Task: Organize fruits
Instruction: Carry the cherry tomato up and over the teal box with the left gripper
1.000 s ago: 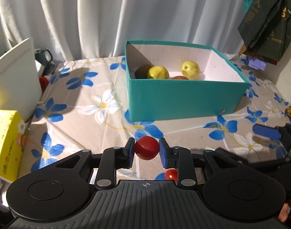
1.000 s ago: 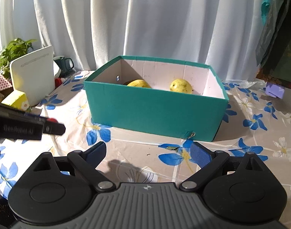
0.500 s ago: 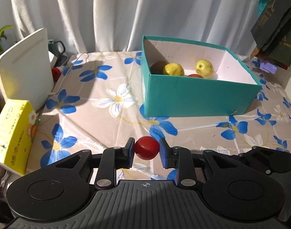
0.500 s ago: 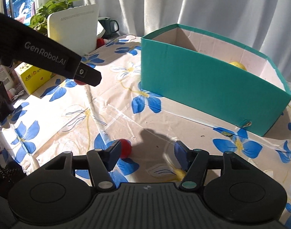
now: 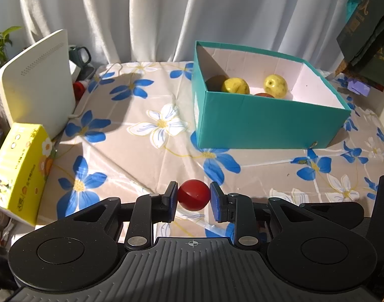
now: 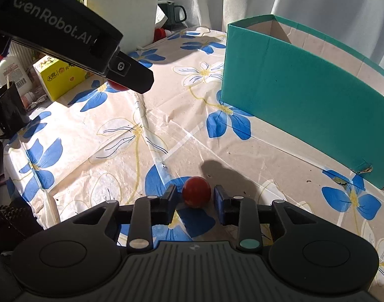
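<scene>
Two red fruits were in play. The left gripper [image 5: 193,198] had its jaws clamped on one red fruit [image 5: 194,194], lifted above the worktop [image 5: 131,151]. The right gripper [image 6: 194,197] was low, with its jaws apart on either side of the second red fruit [image 6: 196,191], which sat on the worktop between them. A small gap showed at each side, so it was not pinched yet.

The step in hand looked like picking up the last loose fruits. Next, the right jaws would likely need to close gently, because a round fruit can roll away. Then both fruits should go up and over the near wall of the teal box [image 5: 267,123], ahead and to the right of the left jaws. Two yellow fruits [image 5: 235,86] already lay inside.

A yellow carton [image 5: 21,168] and a white device [image 5: 38,80] stood far to the left, out of the way. Only the tall box wall stood between the jaws and the drop spot.
</scene>
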`<state>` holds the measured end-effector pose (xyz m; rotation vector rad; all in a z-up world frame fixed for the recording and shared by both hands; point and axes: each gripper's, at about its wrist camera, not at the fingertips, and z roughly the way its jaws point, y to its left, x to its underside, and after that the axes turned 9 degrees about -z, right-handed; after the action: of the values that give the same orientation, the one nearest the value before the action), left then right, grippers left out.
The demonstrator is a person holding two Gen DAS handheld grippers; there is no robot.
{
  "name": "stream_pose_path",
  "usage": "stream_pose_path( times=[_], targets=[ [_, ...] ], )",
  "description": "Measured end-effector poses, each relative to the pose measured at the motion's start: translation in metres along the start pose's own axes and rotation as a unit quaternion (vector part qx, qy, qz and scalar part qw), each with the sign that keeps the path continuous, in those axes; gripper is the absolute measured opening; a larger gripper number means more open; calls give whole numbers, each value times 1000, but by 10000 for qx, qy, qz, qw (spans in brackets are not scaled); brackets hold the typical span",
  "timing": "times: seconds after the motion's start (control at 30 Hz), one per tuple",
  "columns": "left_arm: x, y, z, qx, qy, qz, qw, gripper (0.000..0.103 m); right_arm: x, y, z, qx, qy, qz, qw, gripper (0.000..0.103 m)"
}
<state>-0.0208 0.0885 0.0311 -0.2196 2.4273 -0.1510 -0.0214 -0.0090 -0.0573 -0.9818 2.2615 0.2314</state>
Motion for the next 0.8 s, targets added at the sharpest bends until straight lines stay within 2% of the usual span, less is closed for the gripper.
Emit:
stream_pose_path(
  times=[0.17, 0.4, 0.63, 0.8],
  targets=[
    [-2, -3, 2, 23, 21, 61, 10000, 31, 1, -2, -2, 9, -61, 8, 10000, 23],
    [-17, -23, 1, 77, -48, 266, 9996, 31, -1, -33, -36, 663, -436, 496, 9956, 23],
    [-50, -58, 6, 125, -143, 450, 9988, 31, -2, -77, -86, 1582, -875, 1009, 9783, 23],
    [-74, -87, 12, 111, -416, 630, 9971, 31, -1, -97, -110, 2053, -1090, 1310, 9638, 23]
  ],
)
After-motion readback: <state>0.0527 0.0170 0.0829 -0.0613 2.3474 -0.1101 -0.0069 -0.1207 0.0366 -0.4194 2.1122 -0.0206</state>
